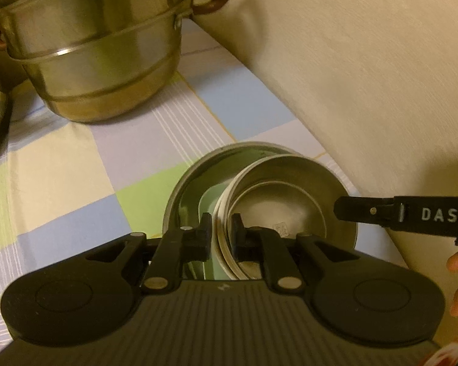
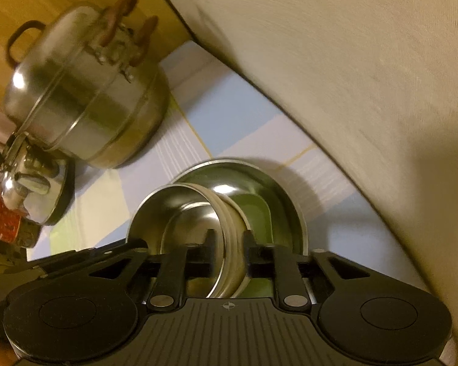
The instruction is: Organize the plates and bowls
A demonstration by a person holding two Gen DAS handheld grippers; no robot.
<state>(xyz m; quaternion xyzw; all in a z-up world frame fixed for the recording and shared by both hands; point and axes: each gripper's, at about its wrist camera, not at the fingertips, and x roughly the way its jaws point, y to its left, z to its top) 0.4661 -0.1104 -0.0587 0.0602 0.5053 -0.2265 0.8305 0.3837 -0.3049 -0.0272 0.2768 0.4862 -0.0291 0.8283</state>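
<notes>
**Two grippers on one stack of steel bowls**

Two grippers straddle opposite rims of the small steel bowls (image 1: 278,201), which sit nested and tilted inside a large steel bowl (image 1: 195,170) on the checked tablecloth (image 1: 61,158), close to the cream wall (image 1: 366,76). The left gripper (image 1: 223,233) stands narrowly parted, its pads against the near rim. The right gripper (image 2: 229,244) is somewhat wider, its pads clear of the stacked rims between them. A tiered steel steamer pot (image 1: 91,52) stands well behind the bowls.
</notes>
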